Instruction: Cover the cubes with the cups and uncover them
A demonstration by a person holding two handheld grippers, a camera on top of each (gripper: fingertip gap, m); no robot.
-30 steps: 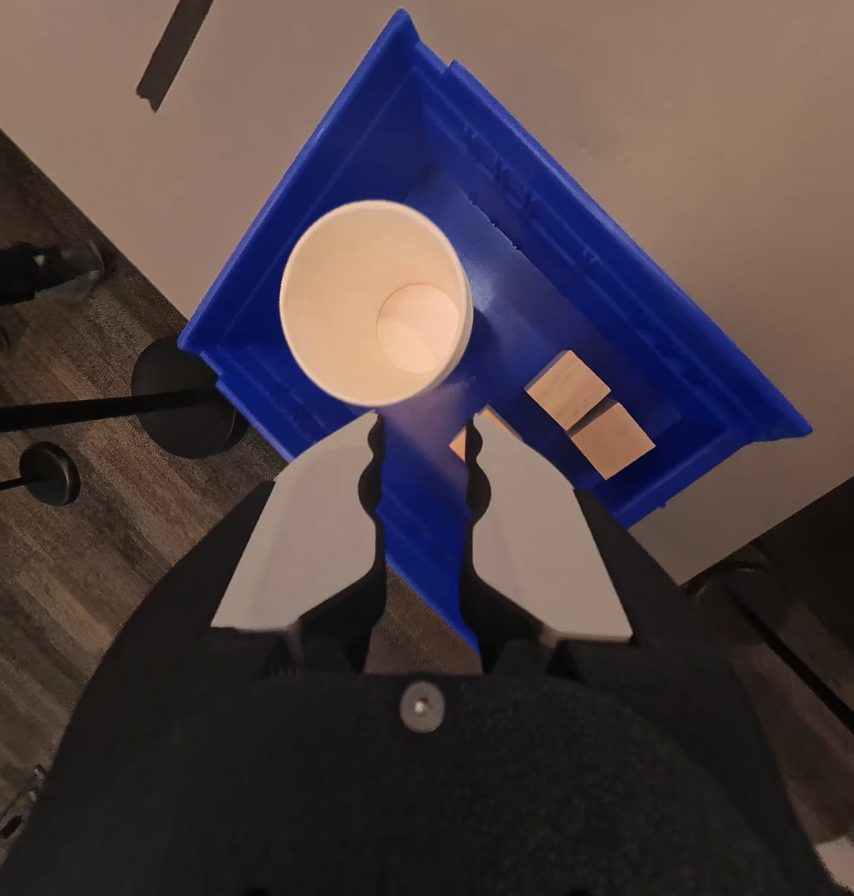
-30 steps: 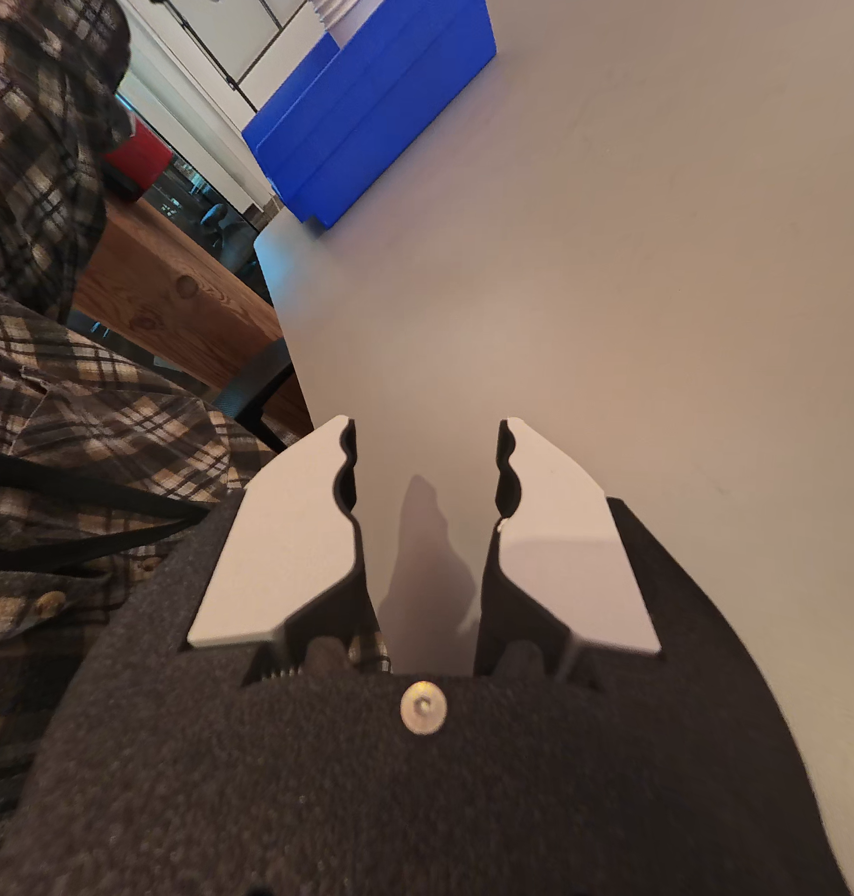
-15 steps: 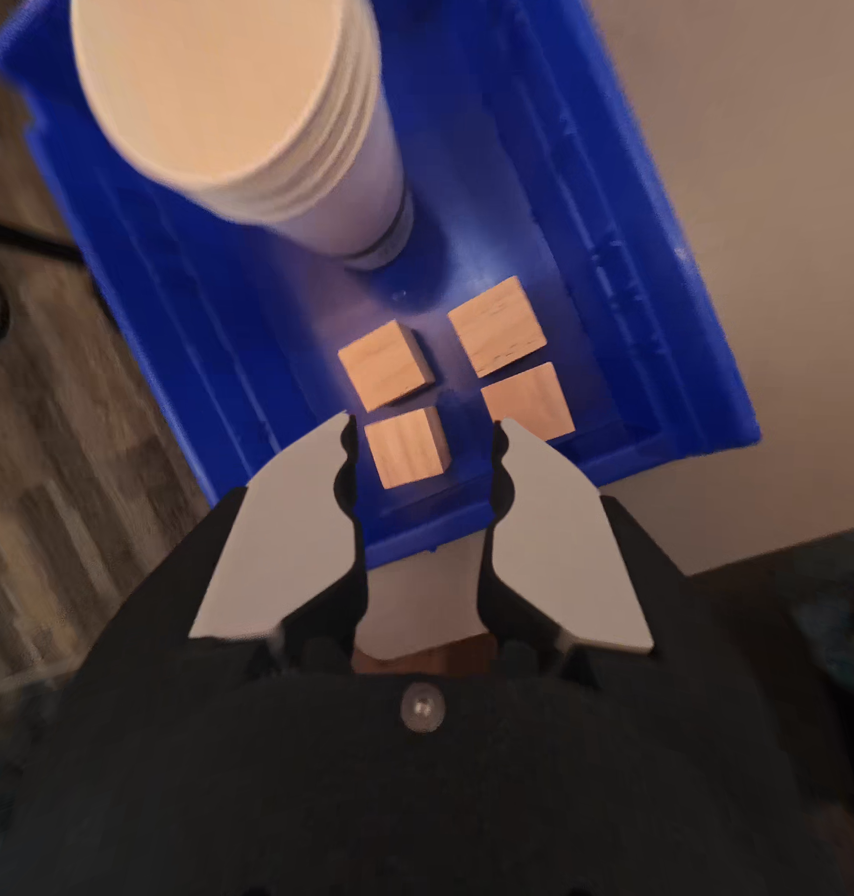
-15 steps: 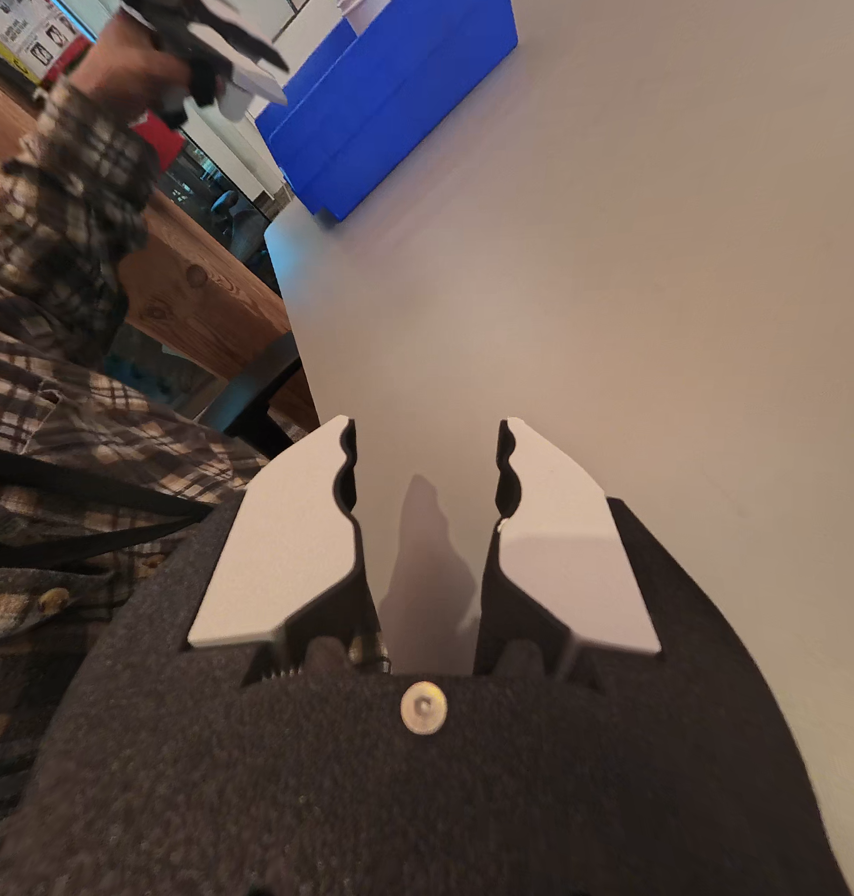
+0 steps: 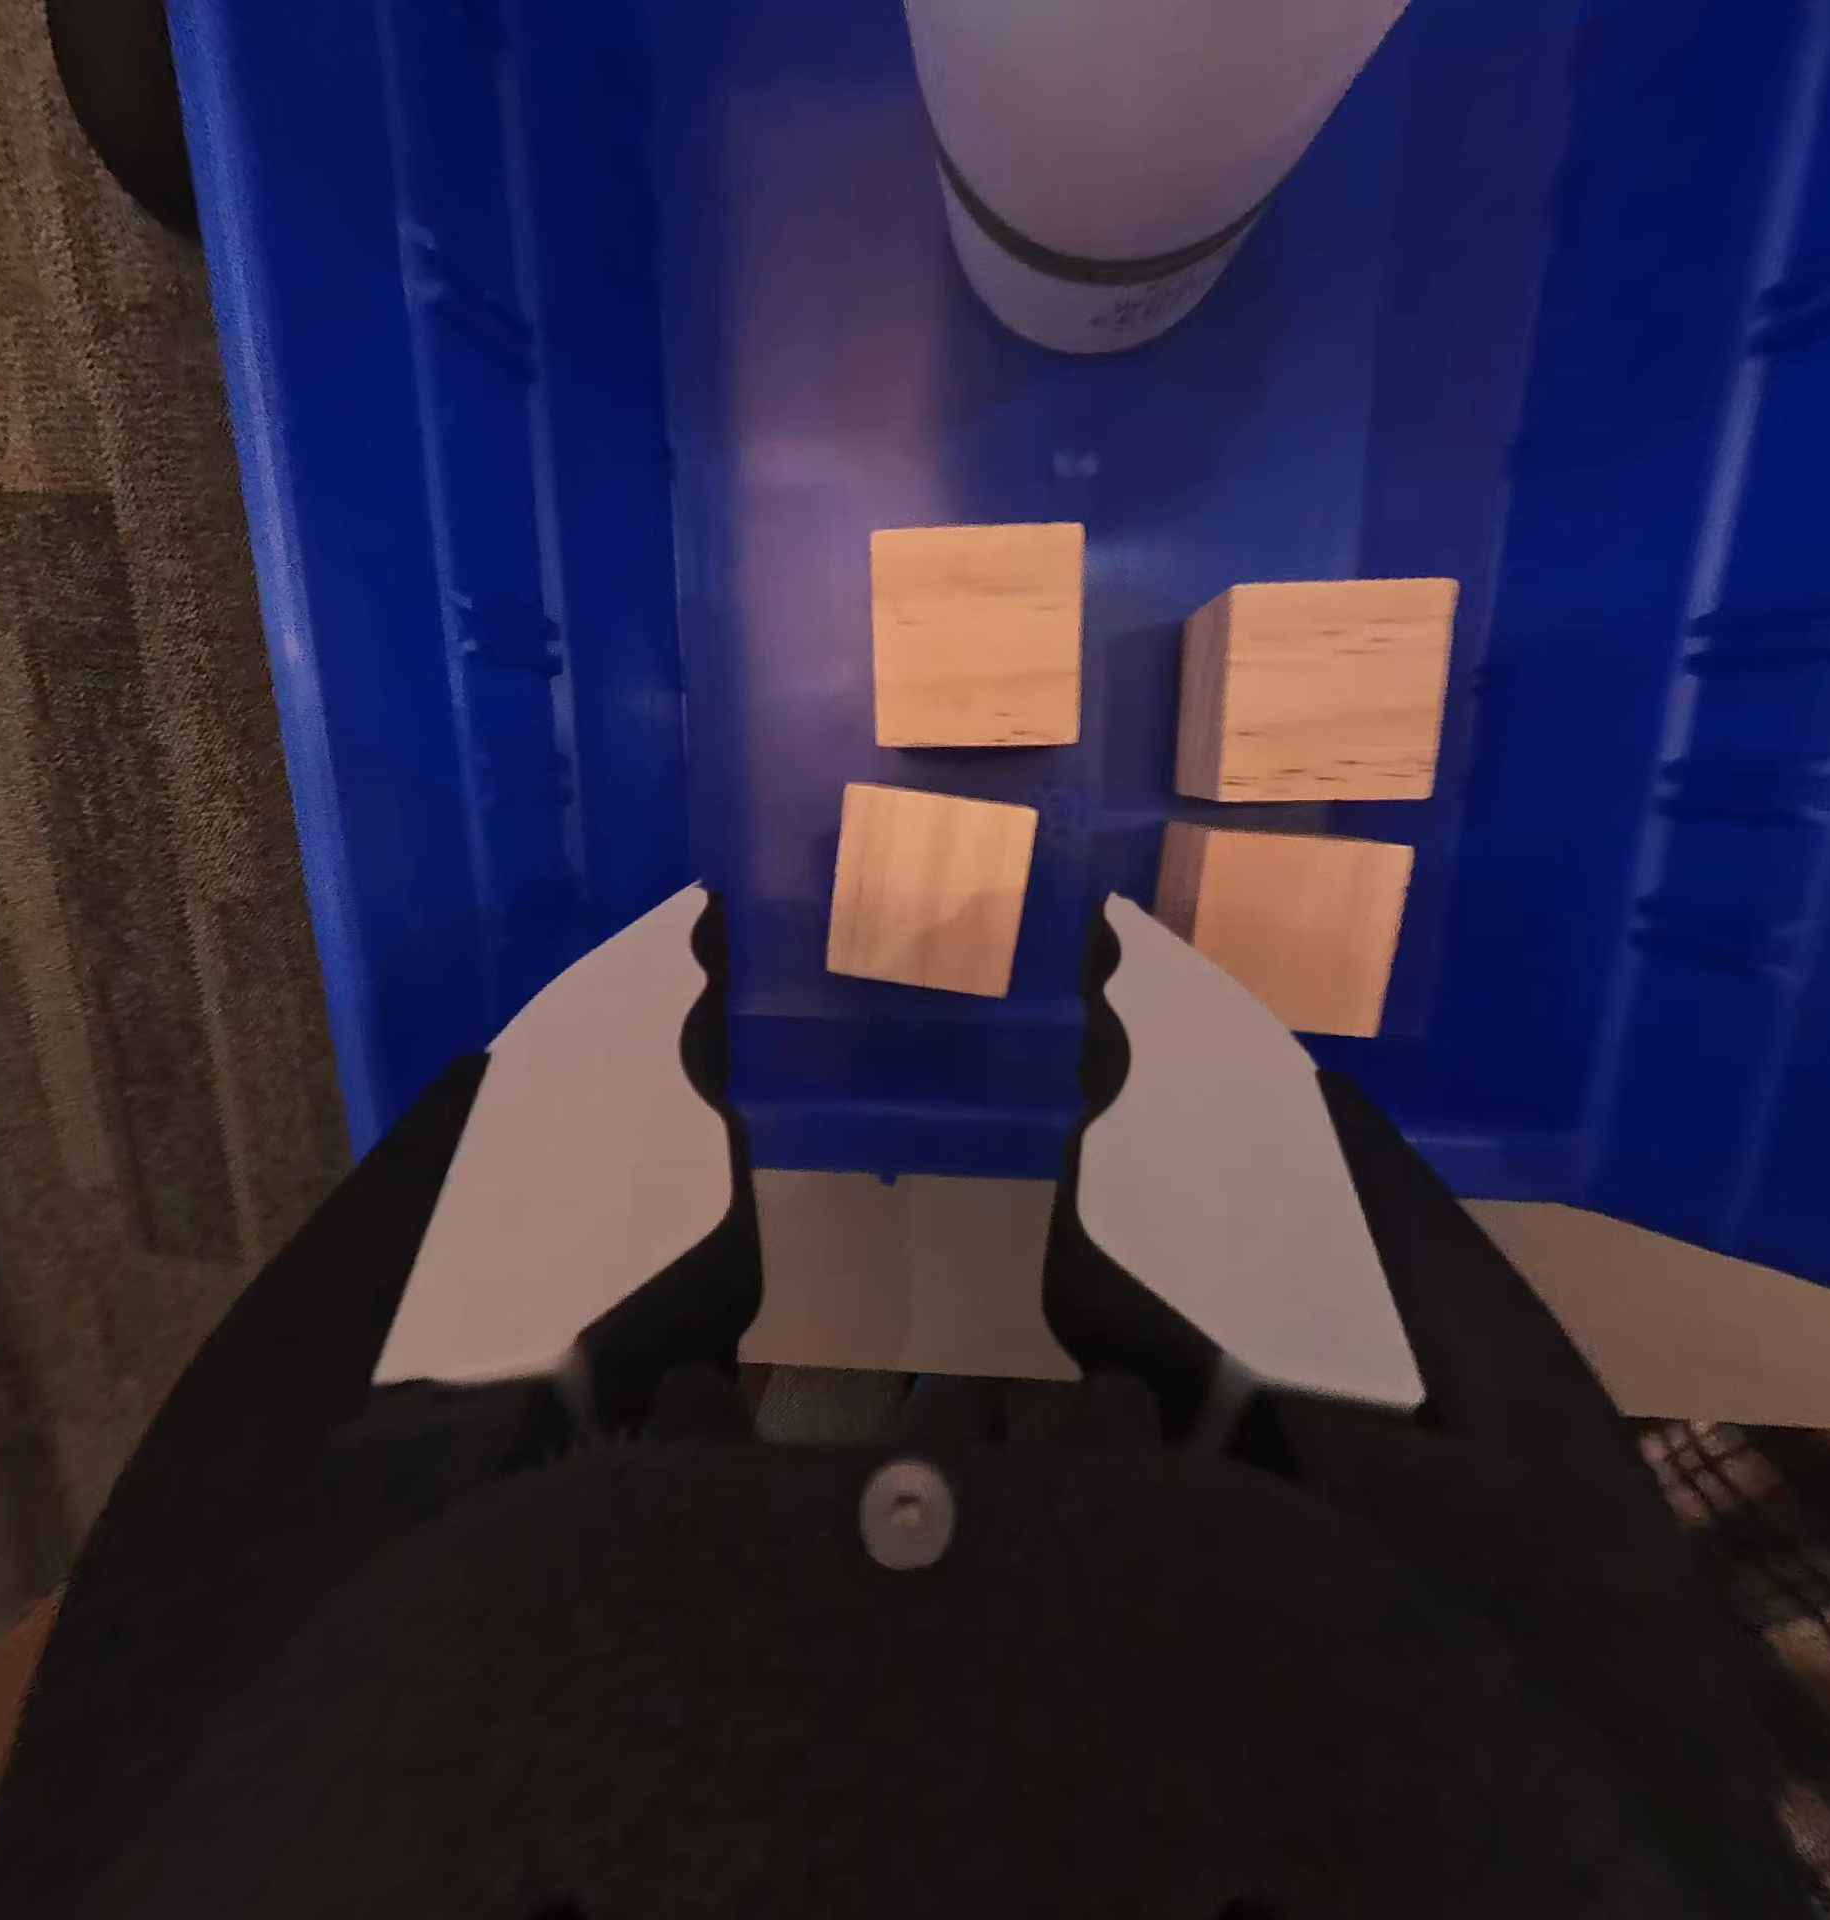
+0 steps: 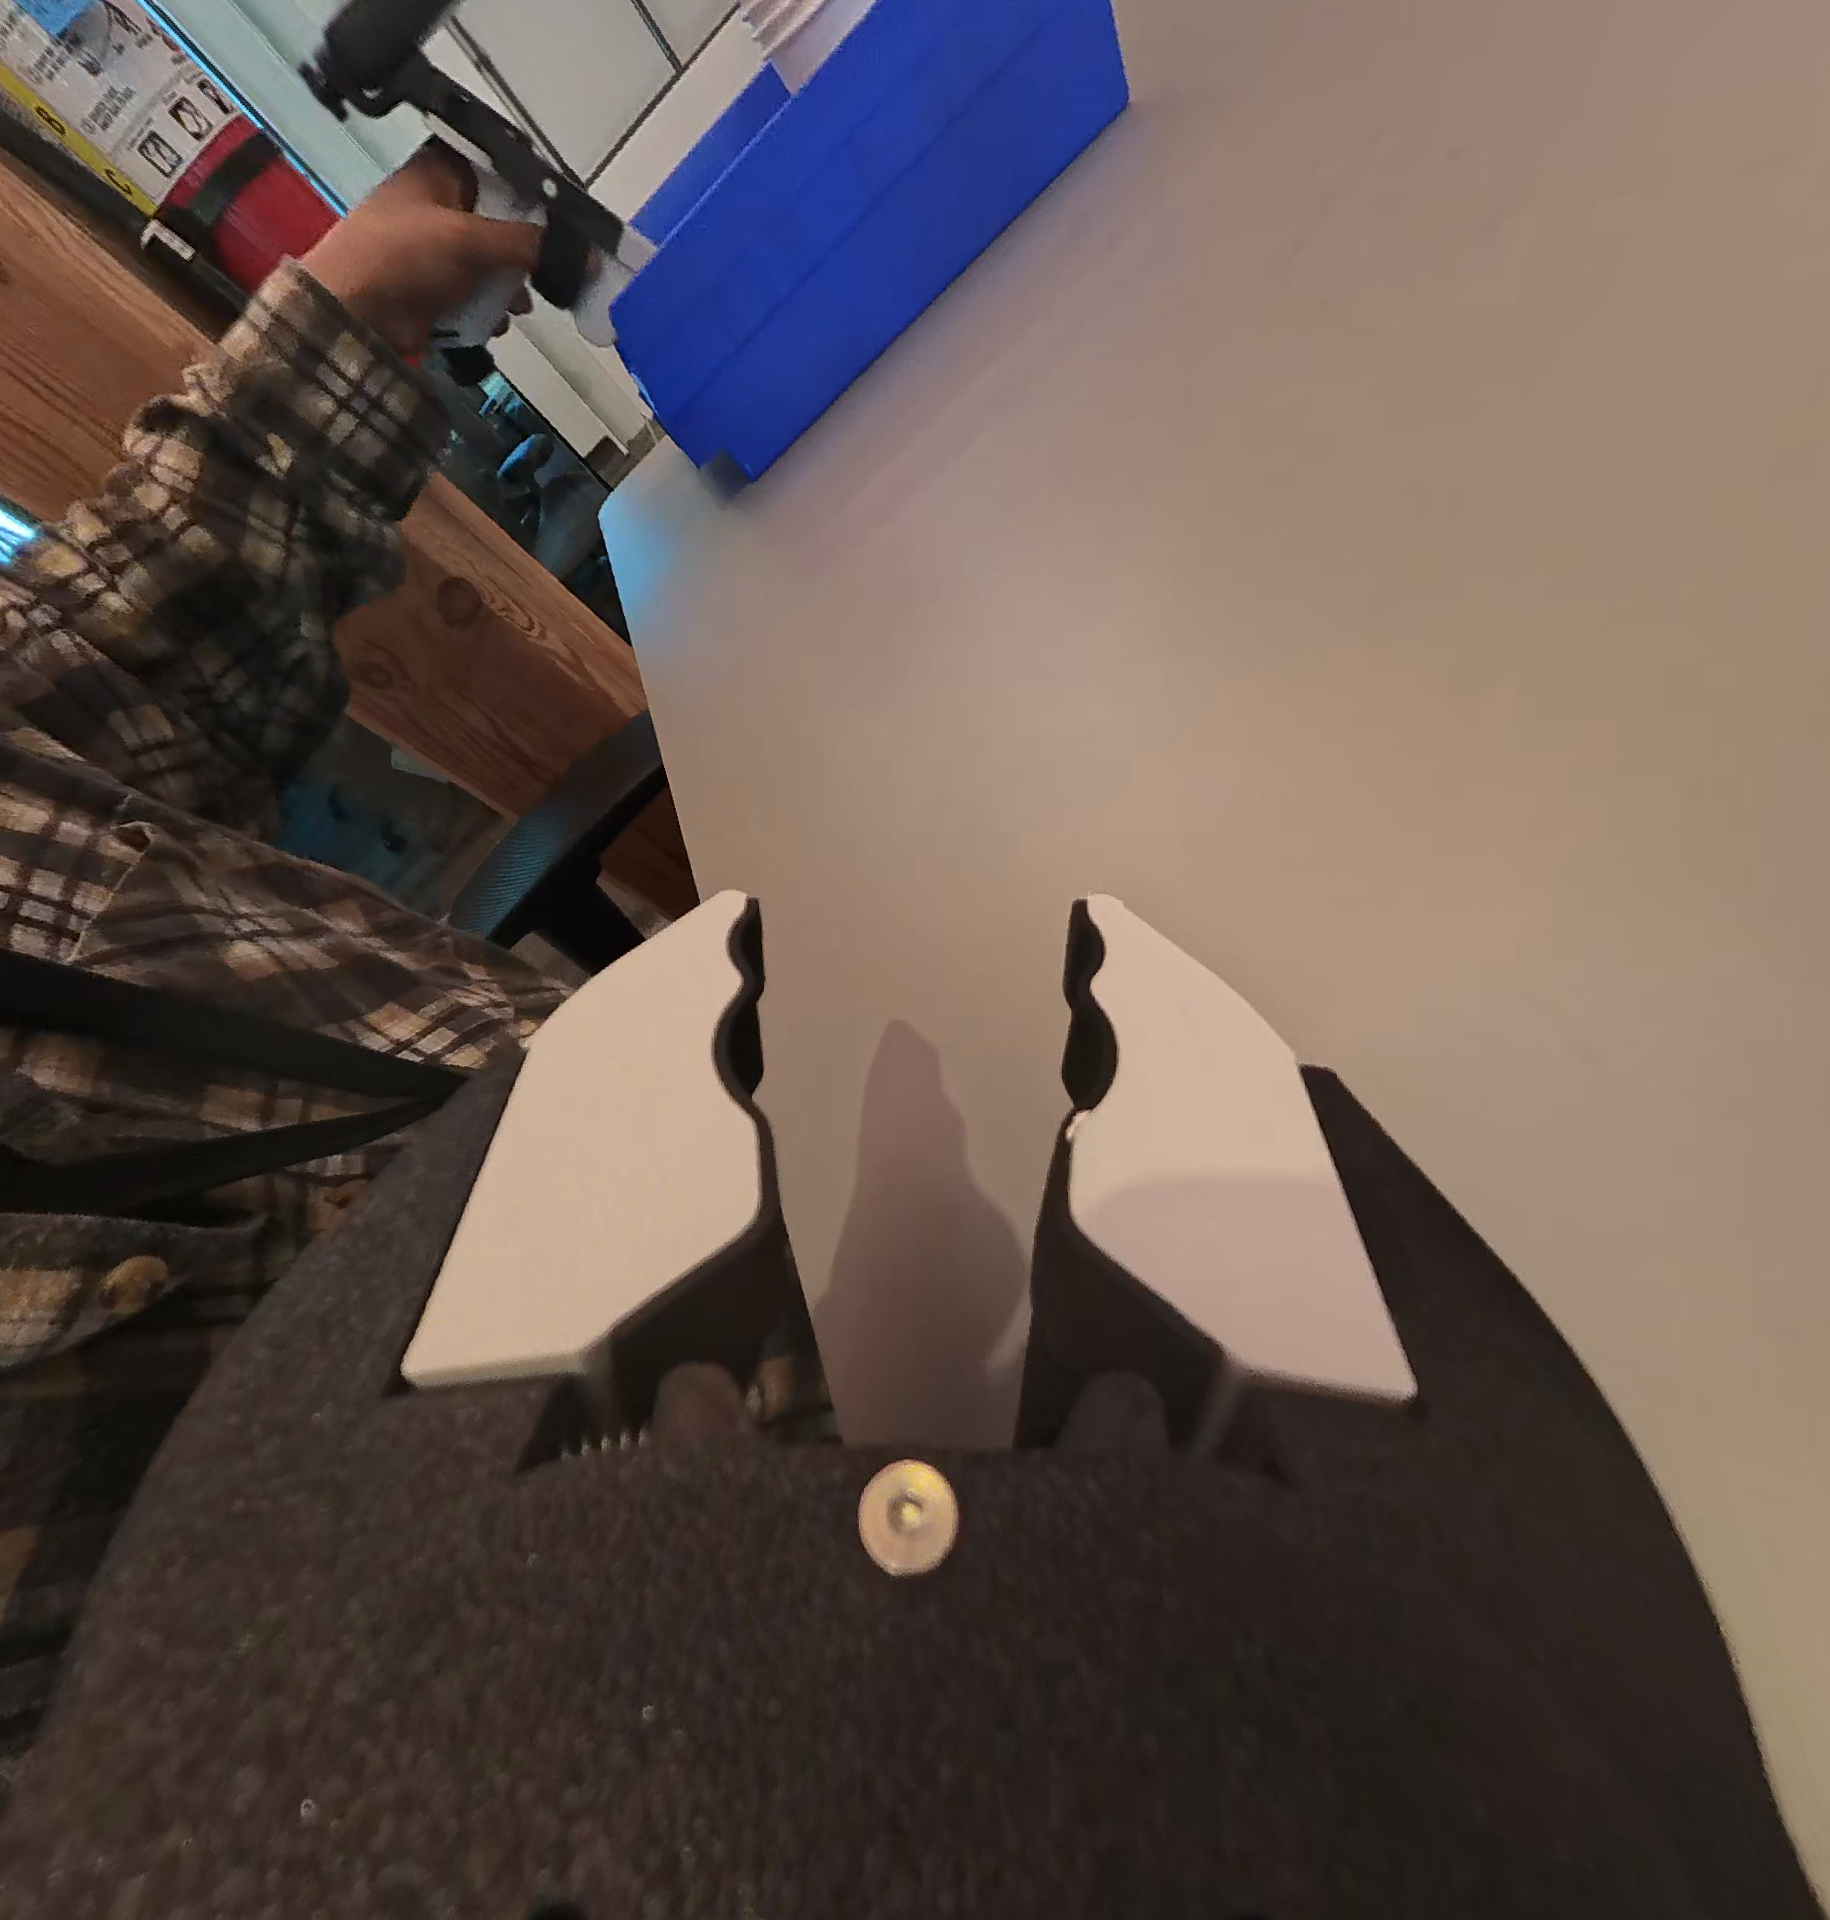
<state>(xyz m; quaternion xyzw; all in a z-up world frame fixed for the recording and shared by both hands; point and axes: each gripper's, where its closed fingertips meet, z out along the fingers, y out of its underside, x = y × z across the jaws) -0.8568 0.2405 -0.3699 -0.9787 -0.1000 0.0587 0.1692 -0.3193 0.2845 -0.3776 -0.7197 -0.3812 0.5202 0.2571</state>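
Observation:
Several wooden cubes lie in a blue bin (image 5: 537, 623); the near-left cube (image 5: 926, 894) lies just beyond my left gripper's fingertips. My left gripper (image 5: 900, 914) is open and empty, above the bin's near wall, pointing down into it. A stack of white paper cups (image 5: 1098, 177) stands at the bin's far end. My right gripper (image 6: 911, 914) is open and empty, low over the grey table (image 6: 1410, 727). In the right wrist view the bin (image 6: 869, 239) stands at the table's far left corner, and the left gripper (image 6: 568, 249) shows at its near end, held by a hand.
The table's left edge runs close by the bin, with dark carpet (image 5: 111, 831) below it. A person's plaid sleeve (image 6: 215, 582) and a wooden bench (image 6: 454, 644) lie to the left of the table. A red cylinder (image 6: 256, 208) stands farther back.
My left gripper has swung from over the cup stack's mouth down toward the cubes and opened wider. The cubes now fill the middle of its view. My right gripper has stayed still and open.

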